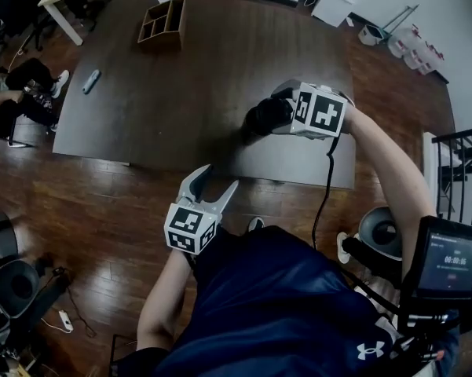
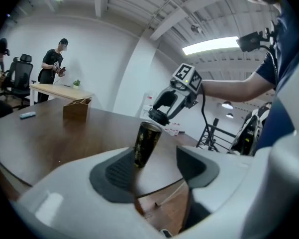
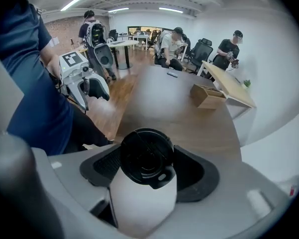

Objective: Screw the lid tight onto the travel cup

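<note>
The travel cup (image 2: 145, 144), dark with a gold pattern and an open mouth, stands upright near the front edge of the dark table (image 1: 141, 108). My left gripper (image 2: 154, 168) is open and points at the cup from off the table's front edge (image 1: 210, 185); nothing sits between its pads. My right gripper (image 3: 148, 163) is shut on the black round lid (image 3: 147, 155). In the left gripper view that lid (image 2: 156, 117) hangs just above the cup's rim under the right gripper (image 2: 165, 107). From the head view the lid (image 1: 259, 120) hides the cup.
A wooden organiser box (image 1: 163, 23) stands at the table's far edge and a small grey remote (image 1: 91, 81) lies at its left. People sit and stand at the room's left (image 1: 20, 85). A stool (image 1: 381, 230) and a black railing (image 1: 463, 171) are on the right.
</note>
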The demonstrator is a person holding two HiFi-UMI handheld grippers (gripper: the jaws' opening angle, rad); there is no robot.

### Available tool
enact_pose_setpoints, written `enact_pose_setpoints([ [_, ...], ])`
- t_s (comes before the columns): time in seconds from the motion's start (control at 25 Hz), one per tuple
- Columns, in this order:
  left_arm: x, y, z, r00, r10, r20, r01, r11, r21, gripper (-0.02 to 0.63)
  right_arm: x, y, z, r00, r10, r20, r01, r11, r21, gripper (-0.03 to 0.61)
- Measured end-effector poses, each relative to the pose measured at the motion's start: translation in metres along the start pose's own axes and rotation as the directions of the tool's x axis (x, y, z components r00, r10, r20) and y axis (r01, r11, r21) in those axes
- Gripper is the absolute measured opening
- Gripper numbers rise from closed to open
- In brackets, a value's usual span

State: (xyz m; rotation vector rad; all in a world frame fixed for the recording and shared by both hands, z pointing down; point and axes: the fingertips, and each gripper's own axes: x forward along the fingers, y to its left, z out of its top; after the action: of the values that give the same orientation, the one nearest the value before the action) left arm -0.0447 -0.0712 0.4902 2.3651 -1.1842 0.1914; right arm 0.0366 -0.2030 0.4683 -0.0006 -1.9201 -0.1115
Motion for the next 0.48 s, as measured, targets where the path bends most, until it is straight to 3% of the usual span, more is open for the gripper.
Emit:
enact_pose_setpoints([
  [0.24,-0.031,0.027,-0.008,0.998,0.062,0.015,-0.061,0.996,-0.060,0.268,0.024,-0.004,0.008,0.996,0.053,-0.071,-0.055,0.998,-0.023,0.336],
  [0.48,-0.037,0.032,-0.009,0.998,0.055,0.010,-0.054,0.996,-0.076,0.268,0.028,-0.004,0.015,0.995,0.063,-0.071,-0.066,0.997,-0.031,0.336],
])
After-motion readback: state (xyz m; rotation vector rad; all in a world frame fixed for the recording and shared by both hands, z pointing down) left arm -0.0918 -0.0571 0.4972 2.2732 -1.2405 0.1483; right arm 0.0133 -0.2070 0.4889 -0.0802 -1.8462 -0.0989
